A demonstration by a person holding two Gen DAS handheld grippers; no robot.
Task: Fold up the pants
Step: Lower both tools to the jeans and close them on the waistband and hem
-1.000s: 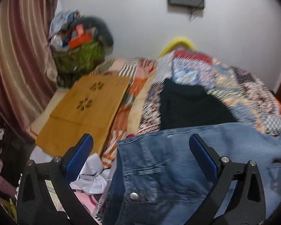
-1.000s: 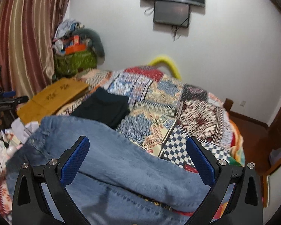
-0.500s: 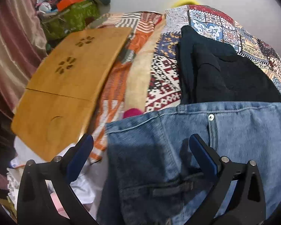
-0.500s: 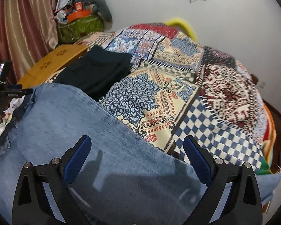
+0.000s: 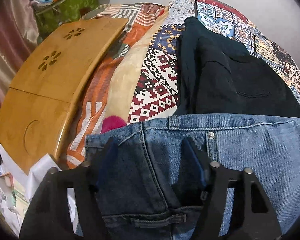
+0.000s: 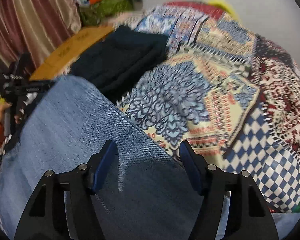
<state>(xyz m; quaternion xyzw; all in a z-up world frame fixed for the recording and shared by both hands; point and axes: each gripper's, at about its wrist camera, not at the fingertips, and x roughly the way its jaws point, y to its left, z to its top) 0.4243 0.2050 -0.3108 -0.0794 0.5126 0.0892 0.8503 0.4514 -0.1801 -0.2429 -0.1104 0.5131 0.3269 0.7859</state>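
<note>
Both grippers have dropped onto the jeans (image 5: pixel 250 150); left gripper (image 5: pixel 150 150) and right gripper (image 6: pixel 148 152) jaws are closing around denim, not yet pinching. Green bag (image 5: pixel 70 6) holds clutter.

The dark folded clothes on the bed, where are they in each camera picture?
Left wrist view: the dark folded clothes lie upper right, just beyond the waistband of the jeans.
Right wrist view: the same clothes lie upper left of centre, past the far edge of the jeans.
Shared landmark: the wooden board, left of the clothes in both views.
</note>
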